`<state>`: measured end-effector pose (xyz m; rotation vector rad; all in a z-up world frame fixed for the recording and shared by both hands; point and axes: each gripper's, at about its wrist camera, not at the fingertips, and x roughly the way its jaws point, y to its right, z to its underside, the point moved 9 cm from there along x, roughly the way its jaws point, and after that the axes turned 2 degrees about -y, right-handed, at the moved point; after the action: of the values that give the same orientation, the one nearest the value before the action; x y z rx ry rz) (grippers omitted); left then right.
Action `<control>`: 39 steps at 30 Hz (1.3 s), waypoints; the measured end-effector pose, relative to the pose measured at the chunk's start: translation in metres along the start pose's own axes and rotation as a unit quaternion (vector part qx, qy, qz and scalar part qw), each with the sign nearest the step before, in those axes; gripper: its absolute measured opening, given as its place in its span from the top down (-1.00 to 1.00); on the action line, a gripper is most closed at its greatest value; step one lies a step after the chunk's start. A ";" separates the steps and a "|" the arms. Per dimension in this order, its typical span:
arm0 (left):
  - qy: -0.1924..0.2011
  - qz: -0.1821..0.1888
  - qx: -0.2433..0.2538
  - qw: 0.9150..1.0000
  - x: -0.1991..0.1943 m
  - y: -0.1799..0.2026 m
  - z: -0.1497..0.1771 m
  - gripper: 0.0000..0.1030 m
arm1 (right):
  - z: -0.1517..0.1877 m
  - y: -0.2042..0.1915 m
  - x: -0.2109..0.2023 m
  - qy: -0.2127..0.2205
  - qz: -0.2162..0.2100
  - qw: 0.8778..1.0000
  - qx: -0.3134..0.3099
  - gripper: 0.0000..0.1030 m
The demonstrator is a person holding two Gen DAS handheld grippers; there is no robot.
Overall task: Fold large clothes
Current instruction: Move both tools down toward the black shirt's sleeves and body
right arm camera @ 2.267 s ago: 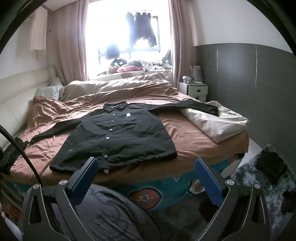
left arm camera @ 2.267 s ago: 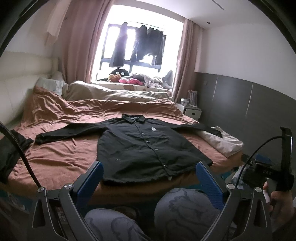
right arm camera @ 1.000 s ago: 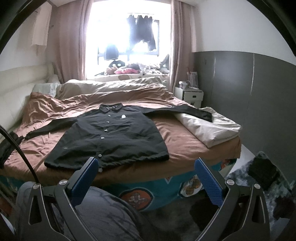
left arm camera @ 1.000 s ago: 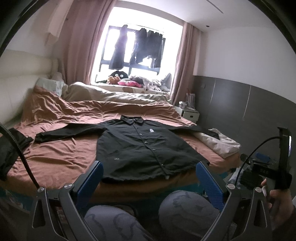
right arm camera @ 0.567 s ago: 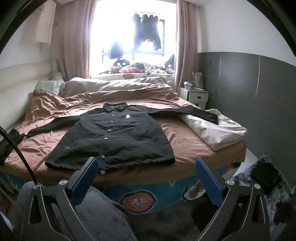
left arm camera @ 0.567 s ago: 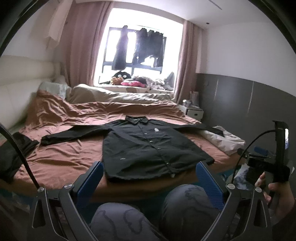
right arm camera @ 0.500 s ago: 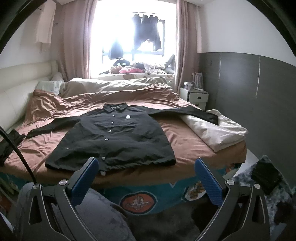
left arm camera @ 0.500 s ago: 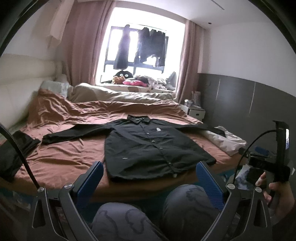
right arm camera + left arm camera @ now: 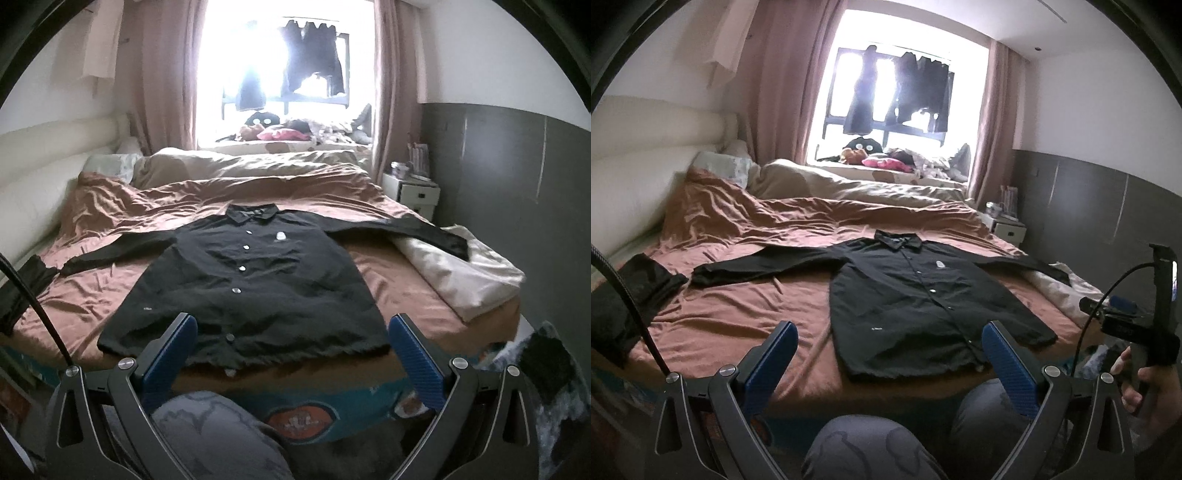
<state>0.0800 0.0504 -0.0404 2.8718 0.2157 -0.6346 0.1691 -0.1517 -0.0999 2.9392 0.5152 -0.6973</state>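
Note:
A black long-sleeved button shirt lies flat and face up on the brown bed sheet, collar toward the window, both sleeves spread out sideways. Its right sleeve end rests on a white folded duvet. My left gripper stands open in front of the bed's near edge, short of the shirt's hem, with nothing between its blue pads. My right gripper is open too, centred on the hem but apart from it. The hand holding the right gripper shows in the left wrist view.
A dark garment lies at the left edge of the bed. The person's knees are just below the grippers. A white nightstand stands by the grey wall, a dark rug lies on the floor at right. Clothes hang at the window.
Both grippers have moved closer to the bed and shifted left, so the shirt looks bigger and more centred in the right wrist view. The shirt has not moved.

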 end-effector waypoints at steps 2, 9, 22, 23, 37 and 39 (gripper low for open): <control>-0.003 -0.001 -0.001 1.000 0.007 -0.004 -0.003 -0.95 | -0.004 -0.001 0.007 0.001 -0.009 1.000 0.004 -1.00; -0.006 -0.010 0.011 1.000 0.030 -0.011 -0.010 -0.95 | -0.019 -0.011 0.038 0.002 -0.033 0.999 0.002 -1.00; -0.048 -0.053 -0.030 0.997 0.101 -0.078 -0.024 -0.95 | -0.056 -0.051 0.117 -0.016 -0.091 0.996 -0.002 -1.00; -0.052 -0.059 -0.032 0.996 0.107 -0.085 -0.024 -0.95 | -0.058 -0.053 0.123 -0.018 -0.098 0.995 0.002 -1.00; -0.093 -0.102 -0.131 0.982 0.177 -0.201 -0.043 -0.79 | -0.101 -0.090 0.223 -0.036 -0.177 0.983 0.040 -1.00; -0.098 -0.113 -0.141 0.979 0.187 -0.218 -0.046 -0.74 | -0.106 -0.092 0.239 -0.041 -0.183 0.981 0.045 -1.00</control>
<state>0.2269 0.2908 -0.1134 2.5132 0.5585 -0.8463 0.3838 0.0235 -0.1123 2.9071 1.0602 -0.8934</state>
